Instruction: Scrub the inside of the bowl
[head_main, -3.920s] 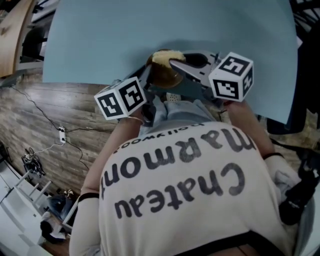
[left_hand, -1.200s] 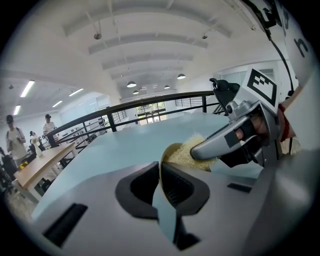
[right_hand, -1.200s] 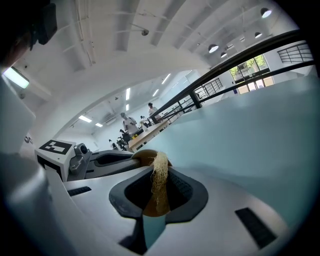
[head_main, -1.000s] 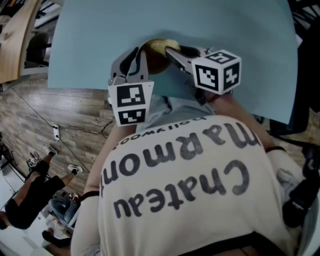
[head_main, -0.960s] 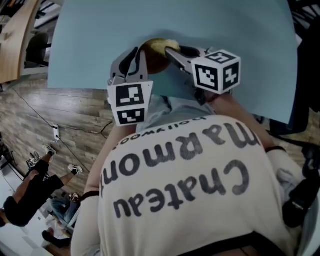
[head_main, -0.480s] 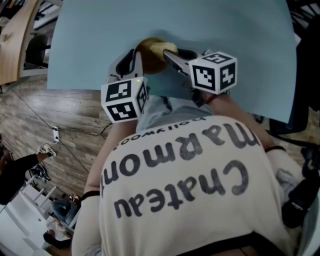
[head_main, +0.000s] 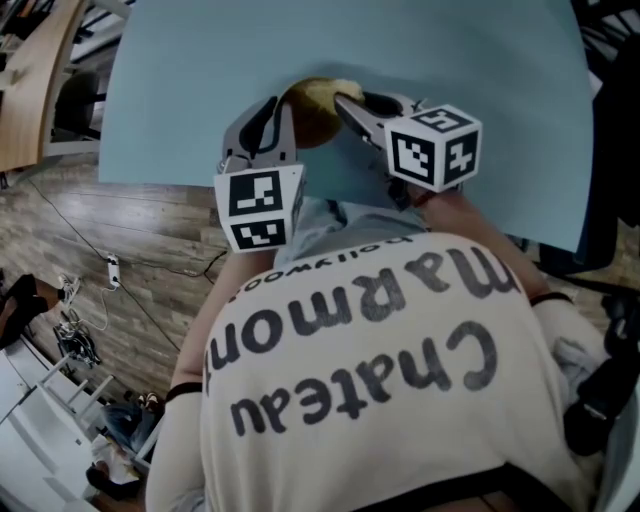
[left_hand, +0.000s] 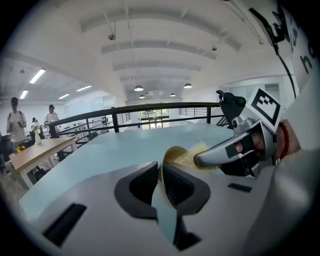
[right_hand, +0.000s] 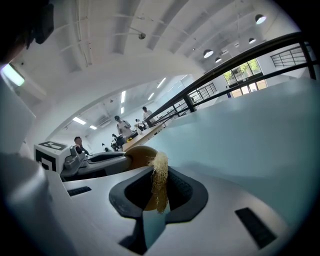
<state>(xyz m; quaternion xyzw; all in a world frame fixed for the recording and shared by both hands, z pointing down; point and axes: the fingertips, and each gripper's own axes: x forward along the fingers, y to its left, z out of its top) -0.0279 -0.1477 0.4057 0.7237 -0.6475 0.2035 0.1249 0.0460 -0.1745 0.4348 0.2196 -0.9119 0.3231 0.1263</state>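
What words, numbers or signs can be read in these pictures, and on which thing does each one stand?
"Chateau Marmont": large print on the person's shirt, seen upside down.
"Hollywood": small and blurred, near the shirt's collar; a likely reading only.
Left marker cube and right marker cube: square patterns only, no words.

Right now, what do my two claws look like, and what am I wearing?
Both the left claw and right claw are light grey shells with black ribbed pads. Each carries a white cube with black square markers: left cube, right cube. The shirt is cream with dark lettering.
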